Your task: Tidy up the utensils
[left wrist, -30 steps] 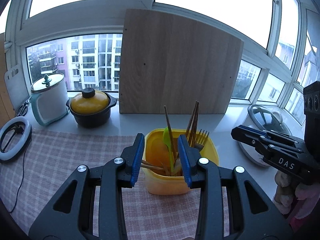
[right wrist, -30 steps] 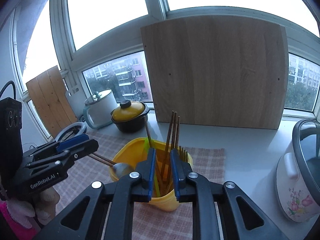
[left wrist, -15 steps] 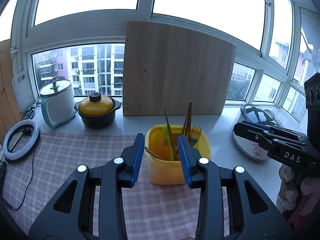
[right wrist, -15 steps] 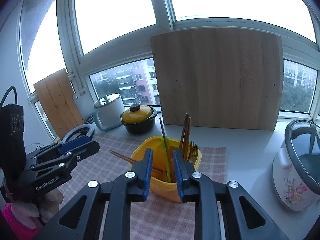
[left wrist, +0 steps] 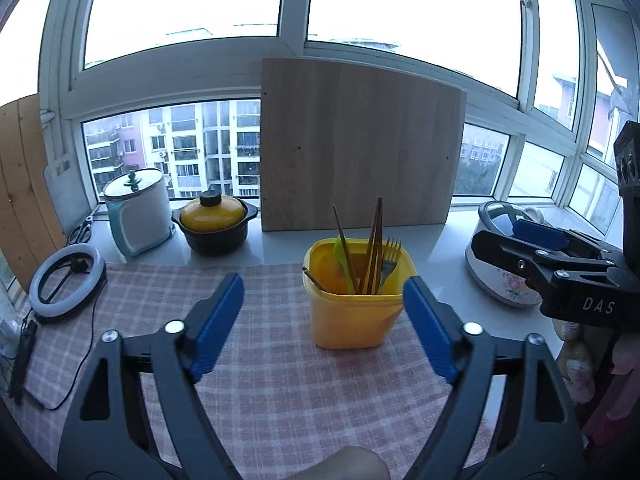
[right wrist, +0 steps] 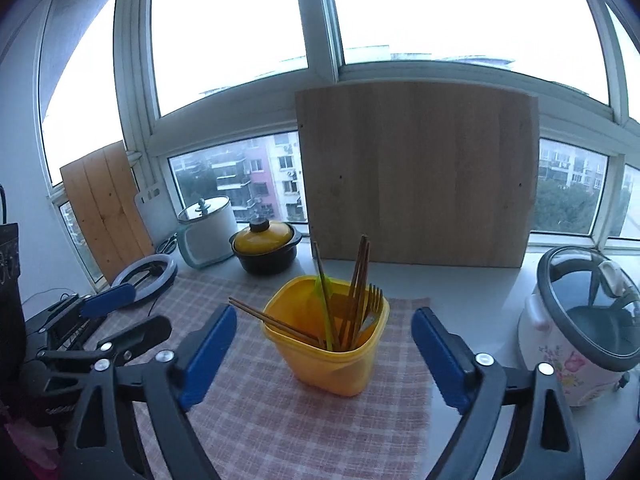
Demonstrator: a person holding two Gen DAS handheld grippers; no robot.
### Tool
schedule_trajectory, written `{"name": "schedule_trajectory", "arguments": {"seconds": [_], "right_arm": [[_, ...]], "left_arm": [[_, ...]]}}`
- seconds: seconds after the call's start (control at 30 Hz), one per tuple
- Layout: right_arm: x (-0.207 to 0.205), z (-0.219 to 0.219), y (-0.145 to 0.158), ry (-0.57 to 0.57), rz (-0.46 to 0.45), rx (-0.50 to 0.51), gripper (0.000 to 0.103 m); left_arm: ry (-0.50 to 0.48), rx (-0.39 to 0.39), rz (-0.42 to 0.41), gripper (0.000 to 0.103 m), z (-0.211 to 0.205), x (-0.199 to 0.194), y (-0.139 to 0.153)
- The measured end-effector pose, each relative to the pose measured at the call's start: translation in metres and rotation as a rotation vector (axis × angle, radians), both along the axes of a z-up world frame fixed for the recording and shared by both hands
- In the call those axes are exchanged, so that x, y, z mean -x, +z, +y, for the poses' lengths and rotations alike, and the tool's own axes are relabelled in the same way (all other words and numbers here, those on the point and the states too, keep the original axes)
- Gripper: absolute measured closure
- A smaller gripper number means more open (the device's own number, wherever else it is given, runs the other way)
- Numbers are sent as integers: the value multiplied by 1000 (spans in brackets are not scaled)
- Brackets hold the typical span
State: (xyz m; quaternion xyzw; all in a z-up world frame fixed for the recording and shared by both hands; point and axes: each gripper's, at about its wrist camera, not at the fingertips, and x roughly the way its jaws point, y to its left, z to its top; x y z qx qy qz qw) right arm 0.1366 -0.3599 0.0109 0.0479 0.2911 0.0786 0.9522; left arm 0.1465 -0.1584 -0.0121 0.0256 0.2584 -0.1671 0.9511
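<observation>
Here, a window-side desk [left wrist: 256, 256] is covered by a checked cloth [left wrist: 272, 376], and both pairs of fingers are spread wide and empty, held back from a yellow tub [left wrist: 356, 300].

The risks, as a judgement, from left to right. At far left a ring light [left wrist: 66, 276] and its cable lie on the cloth; a sweep of the left gripper [left wrist: 322, 324] could snag them. A pair of brown chopsticks [right wrist: 276, 322] leans low over the tub's left rim, and a nudge could flick them out. The tub looks light, with tall contents, so a push from either side might tip it. At far right a flowered rice cooker [right wrist: 580, 328] stands near the right gripper [right wrist: 324, 354].

The tub stands upright on the cloth, between both sets of fingers and touching neither. It is yellow plastic with rounded corners. Inside stand more chopsticks [left wrist: 374, 244], a green utensil [left wrist: 344, 256] and a fork [left wrist: 390, 258], tines up.
</observation>
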Motion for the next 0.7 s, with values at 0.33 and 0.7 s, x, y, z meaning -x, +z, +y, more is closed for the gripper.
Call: {"name": "schedule_trajectory", "arguments": {"seconds": [0.33, 0.7], "right_arm": [[18, 9, 12, -20, -49, 41, 0], [23, 10, 12, -46, -52, 38, 0]], "left_arm": [[62, -55, -14, 2, 1, 17, 3], [105, -64, -15, 1, 6, 27, 4]]}}
